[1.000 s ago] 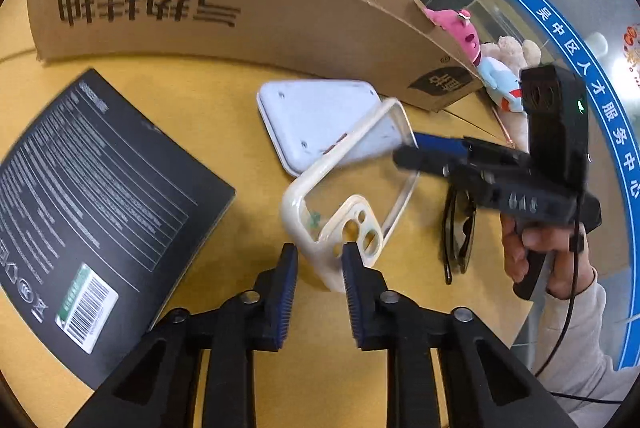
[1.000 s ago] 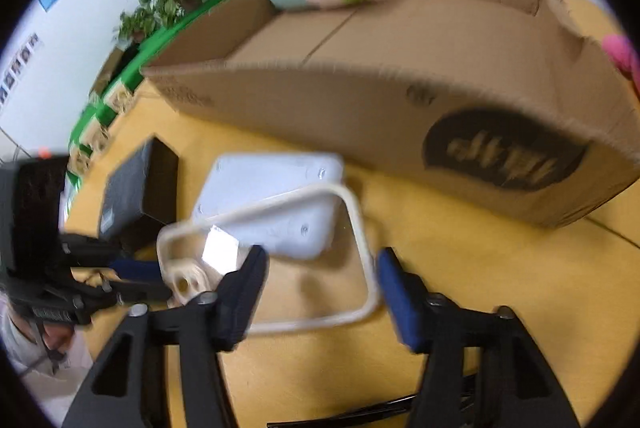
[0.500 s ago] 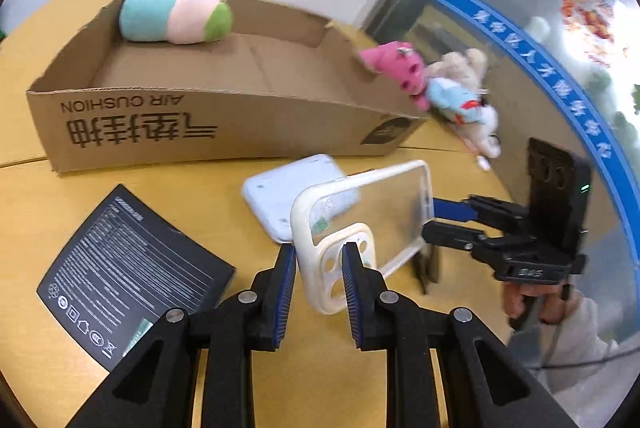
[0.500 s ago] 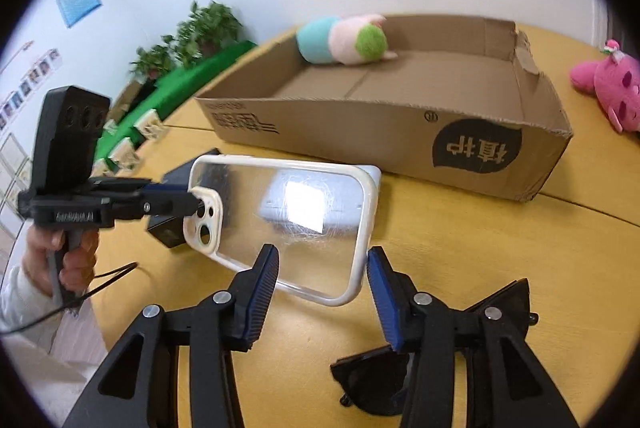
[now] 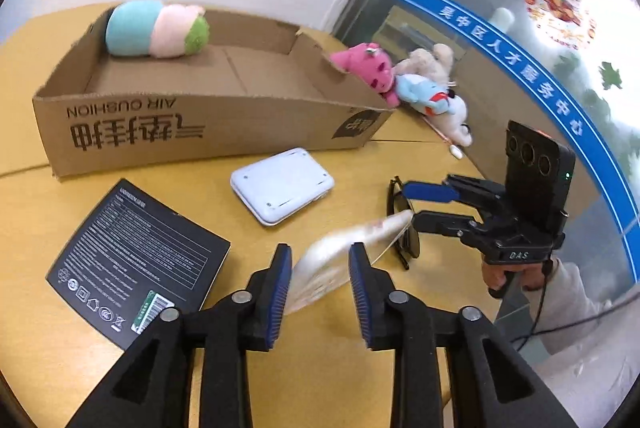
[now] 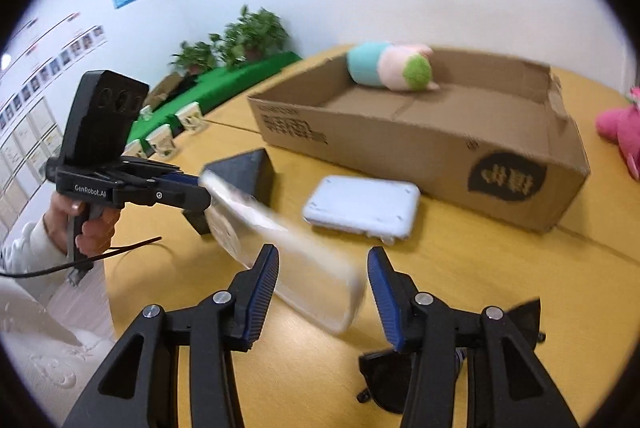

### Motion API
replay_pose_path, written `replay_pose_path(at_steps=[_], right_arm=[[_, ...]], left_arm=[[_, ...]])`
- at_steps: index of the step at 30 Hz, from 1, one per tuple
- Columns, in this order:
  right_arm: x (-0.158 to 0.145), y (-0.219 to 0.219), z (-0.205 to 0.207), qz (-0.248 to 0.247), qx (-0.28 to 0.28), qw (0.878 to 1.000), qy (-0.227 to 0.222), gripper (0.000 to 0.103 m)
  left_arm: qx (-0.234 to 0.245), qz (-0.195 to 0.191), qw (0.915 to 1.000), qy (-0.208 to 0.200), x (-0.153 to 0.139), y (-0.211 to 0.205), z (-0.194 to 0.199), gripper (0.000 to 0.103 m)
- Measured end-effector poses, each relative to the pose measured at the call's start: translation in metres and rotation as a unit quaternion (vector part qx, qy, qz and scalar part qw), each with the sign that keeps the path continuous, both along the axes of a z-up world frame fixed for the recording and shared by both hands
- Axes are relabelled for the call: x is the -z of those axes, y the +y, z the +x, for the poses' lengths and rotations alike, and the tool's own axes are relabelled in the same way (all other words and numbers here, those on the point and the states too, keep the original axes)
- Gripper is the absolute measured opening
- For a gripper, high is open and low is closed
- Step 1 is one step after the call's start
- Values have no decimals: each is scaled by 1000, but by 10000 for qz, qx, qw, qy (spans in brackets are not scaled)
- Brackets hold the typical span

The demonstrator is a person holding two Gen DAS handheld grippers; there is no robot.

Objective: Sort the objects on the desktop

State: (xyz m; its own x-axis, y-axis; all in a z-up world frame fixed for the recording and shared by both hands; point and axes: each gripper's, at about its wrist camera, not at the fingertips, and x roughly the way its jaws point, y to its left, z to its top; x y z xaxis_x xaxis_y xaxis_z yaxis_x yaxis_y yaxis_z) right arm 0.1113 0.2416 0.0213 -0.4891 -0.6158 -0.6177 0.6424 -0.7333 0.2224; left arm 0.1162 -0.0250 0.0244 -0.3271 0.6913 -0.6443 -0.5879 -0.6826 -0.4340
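**phone case slips loose mid-handover**

yellow round tabletop, white office wall behind, and the open cardboard box is your landmark. half a second ago your left gripper pinched the clear phone case at its camera end and held it upright; now those fingers have spread and the case lies blurred and tilted in the gap, with no pad visibly pressing it. your right gripper stands wide open too, the case passing slantwise between its fingers without a clear grip. so the case looks unheld, in front of the box and on the near side of the white device that lies just before the box wall. judging from this, the handover has failed or the case is being dropped short of the box. the black booklet lies in front of the box's left end, the sunglasses off its right end. only a plush toy sits inside the box.
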Motion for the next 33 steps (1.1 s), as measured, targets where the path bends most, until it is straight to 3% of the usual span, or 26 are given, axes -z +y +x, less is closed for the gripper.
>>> replay_pose_path(at_steps=[3,7,14,17,19,20,23,27,30,33], right_arm=[[-3,-11,9,75,-306,9992,254,46],[10,-18,10,295,-576,9974,-328,46],[26,-16,5,1355,236,9853,-1009,46],[35,-32,17,1835,-14,9781,-984,37],[47,-45,21,2293,-55,9680,-1020,24],[53,-49,22,2564,34,9618,-962,21],[53,-44,20,2480,252,9631,-1016,10],[51,-37,19,2230,497,9681,-1030,9],[22,-24,9,1557,844,9807,-829,8],[-16,-22,-8,1346,1002,9853,-316,8]], left_arm=[[227,-140,9996,90,-1,3,10,30],[331,-257,9987,-280,8,4,16,32],[-11,-903,9875,-1294,44,16,13,33],[-13,-1299,9800,-1505,57,26,17,30],[-58,-1495,9773,-1497,62,28,19,13],[-116,-1524,9777,-1437,61,28,20,13],[-193,-1529,9781,-1398,58,25,23,12],[-354,-1471,9824,-1094,40,22,23,9],[-420,-1356,9871,-734,14,19,14,9],[-522,-1199,9913,-155,-31,16,-5,9]])
